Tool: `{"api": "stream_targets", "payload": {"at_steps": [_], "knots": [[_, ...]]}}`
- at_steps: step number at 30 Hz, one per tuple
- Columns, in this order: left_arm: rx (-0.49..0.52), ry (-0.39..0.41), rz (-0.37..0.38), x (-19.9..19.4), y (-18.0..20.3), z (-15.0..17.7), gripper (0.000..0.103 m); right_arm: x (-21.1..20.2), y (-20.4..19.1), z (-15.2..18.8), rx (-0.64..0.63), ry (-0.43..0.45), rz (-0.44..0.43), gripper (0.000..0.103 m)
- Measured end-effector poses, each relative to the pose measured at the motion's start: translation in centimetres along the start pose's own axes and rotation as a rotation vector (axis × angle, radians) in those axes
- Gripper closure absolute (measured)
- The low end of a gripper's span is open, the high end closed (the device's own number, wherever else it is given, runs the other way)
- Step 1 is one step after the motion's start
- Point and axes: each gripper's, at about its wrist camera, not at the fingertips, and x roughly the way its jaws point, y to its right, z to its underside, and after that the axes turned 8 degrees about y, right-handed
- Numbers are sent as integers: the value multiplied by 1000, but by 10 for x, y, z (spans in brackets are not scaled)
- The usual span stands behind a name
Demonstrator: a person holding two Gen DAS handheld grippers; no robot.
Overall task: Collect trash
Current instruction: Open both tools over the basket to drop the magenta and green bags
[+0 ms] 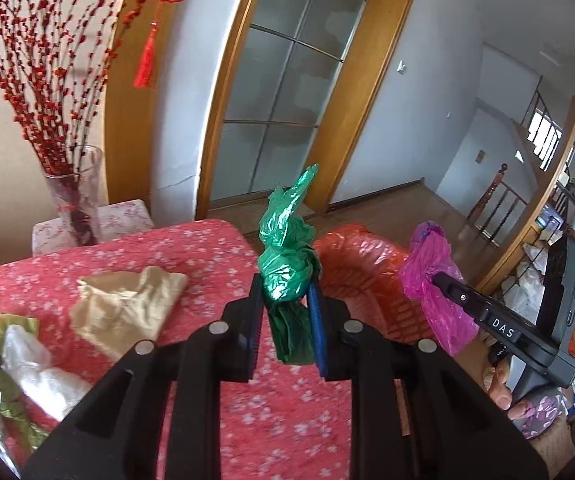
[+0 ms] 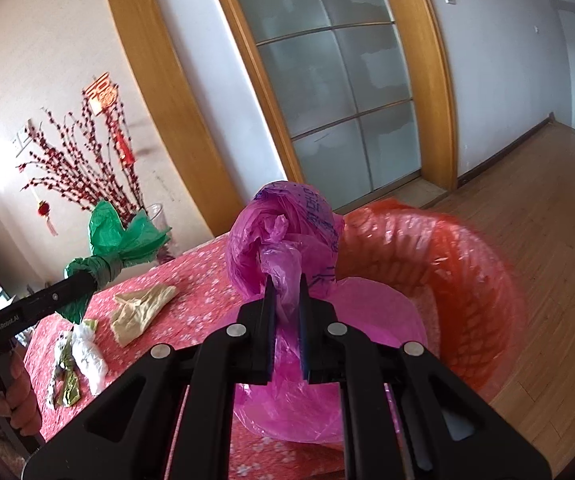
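Note:
My left gripper [image 1: 285, 292] is shut on a crumpled green plastic bag [image 1: 287, 264] and holds it above the table's far edge; the bag also shows in the right wrist view [image 2: 123, 240]. My right gripper [image 2: 286, 284] is shut on a crumpled pink plastic bag [image 2: 287, 232], held beside the orange-lined trash basket [image 2: 447, 272]; this bag also shows in the left wrist view [image 1: 431, 276]. The basket [image 1: 363, 272] stands just past the table edge. A beige crumpled wrapper [image 1: 127, 304], a white plastic piece [image 1: 35, 364] and green-silver wrappers [image 1: 11, 408] lie on the pink floral tablecloth [image 1: 207, 264].
A glass vase of red blossom branches [image 1: 71, 200] stands at the table's far left corner. A frosted glass sliding door [image 1: 279, 80] in a wooden frame is behind. Wooden floor [image 2: 527, 200] stretches to the right, with shelves and a stair rail [image 1: 499, 200] beyond.

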Motion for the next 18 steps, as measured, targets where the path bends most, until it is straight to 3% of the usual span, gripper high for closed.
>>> {"api": "stream_targets", "payload": {"at_steps": [18], "knots": [[1, -48, 143, 67, 56, 1, 81, -7, 47, -21, 33, 64, 108, 93]]}}
